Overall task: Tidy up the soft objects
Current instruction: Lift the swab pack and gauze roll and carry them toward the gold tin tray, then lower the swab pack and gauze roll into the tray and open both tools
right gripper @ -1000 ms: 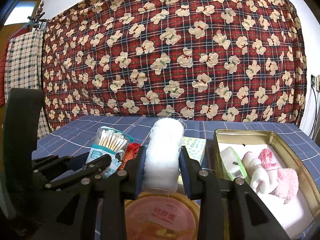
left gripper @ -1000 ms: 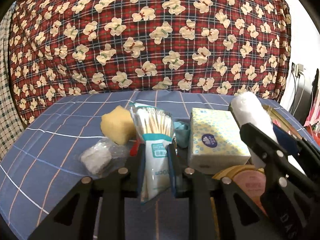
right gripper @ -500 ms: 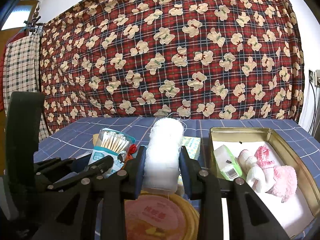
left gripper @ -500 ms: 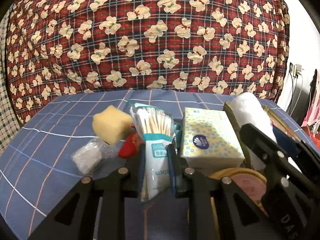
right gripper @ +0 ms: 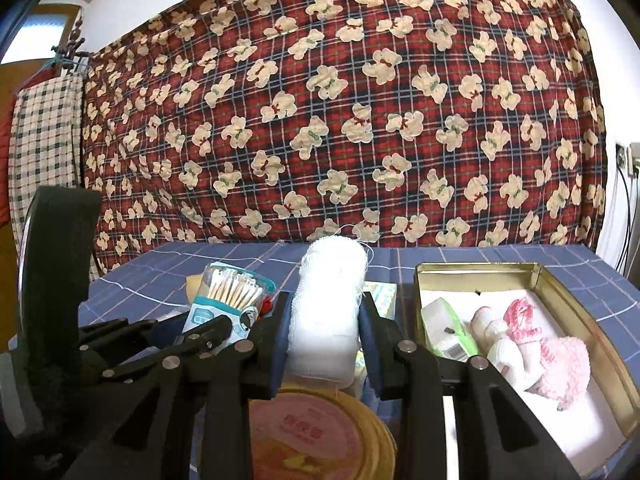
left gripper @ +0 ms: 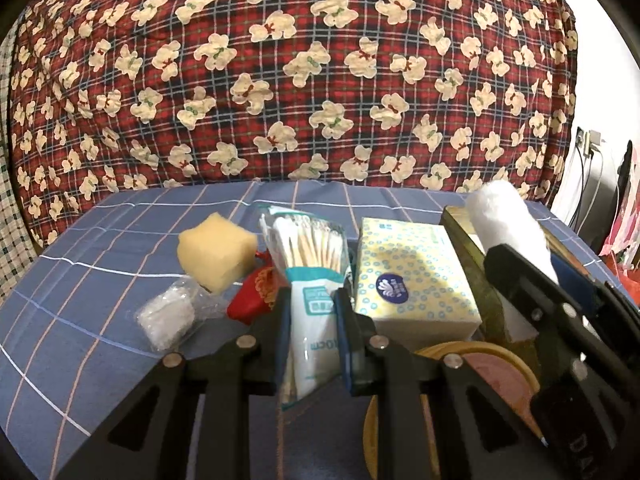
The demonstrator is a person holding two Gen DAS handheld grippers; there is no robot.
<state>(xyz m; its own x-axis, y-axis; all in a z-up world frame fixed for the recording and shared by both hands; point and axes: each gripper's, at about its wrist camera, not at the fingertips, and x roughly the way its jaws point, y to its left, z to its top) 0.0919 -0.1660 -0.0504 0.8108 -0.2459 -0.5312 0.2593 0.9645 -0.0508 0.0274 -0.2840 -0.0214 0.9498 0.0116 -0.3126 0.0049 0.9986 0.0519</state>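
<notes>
My left gripper (left gripper: 310,332) stays pinched on the clear packet of wooden cotton swabs (left gripper: 308,264), my right gripper (right gripper: 324,340) on the white gauze roll (right gripper: 330,304); both have risen slightly, left of the gold rectangular tin (right gripper: 576,320), ready for packing.

Dim warm indoor light, fisheye-warped edges

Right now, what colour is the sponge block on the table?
Pale yellow. The sponge block shows best in the left wrist view.
</notes>
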